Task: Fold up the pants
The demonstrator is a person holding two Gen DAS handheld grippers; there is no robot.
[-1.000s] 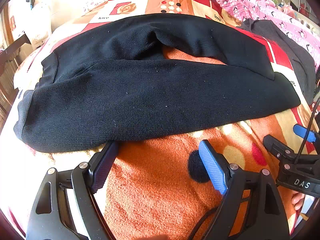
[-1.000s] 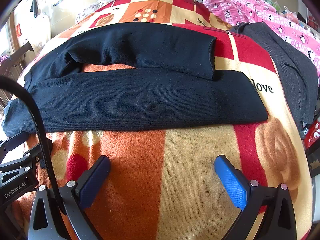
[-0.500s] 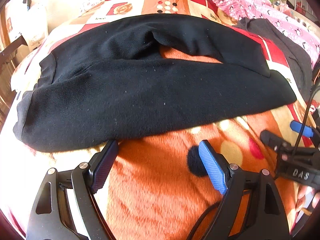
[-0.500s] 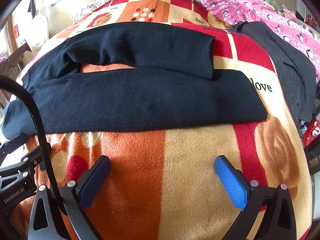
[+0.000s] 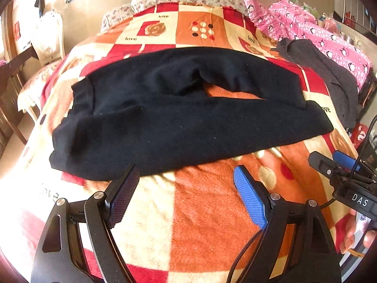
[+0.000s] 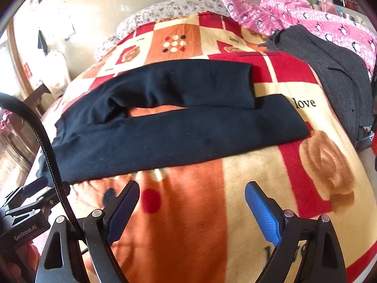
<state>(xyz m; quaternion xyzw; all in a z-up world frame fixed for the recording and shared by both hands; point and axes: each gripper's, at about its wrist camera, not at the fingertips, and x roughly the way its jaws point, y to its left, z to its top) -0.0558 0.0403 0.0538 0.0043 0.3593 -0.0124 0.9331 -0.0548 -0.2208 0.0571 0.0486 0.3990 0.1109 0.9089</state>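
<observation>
Black pants [image 5: 188, 122] lie spread on the patchwork blanket [image 5: 207, 214] at twelve o'clock of the left gripper [image 5: 186, 188] and right gripper [image 6: 192, 202], both gaping, empty. A grey garment [image 6: 339, 75] lies at two o'clock, pink penguin bedding [image 6: 313, 23] beyond.

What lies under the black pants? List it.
The black pants lie on a patchwork blanket, orange showing between the legs. Whatever lies beneath the fabric itself is hidden.

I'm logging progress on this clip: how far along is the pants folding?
Done: the black pants lie spread flat across the blanket, the two legs apart. In hand: nothing; the left gripper and right gripper are open, short of the near edge. Left: every fold, starting with laying one leg over the other.
</observation>
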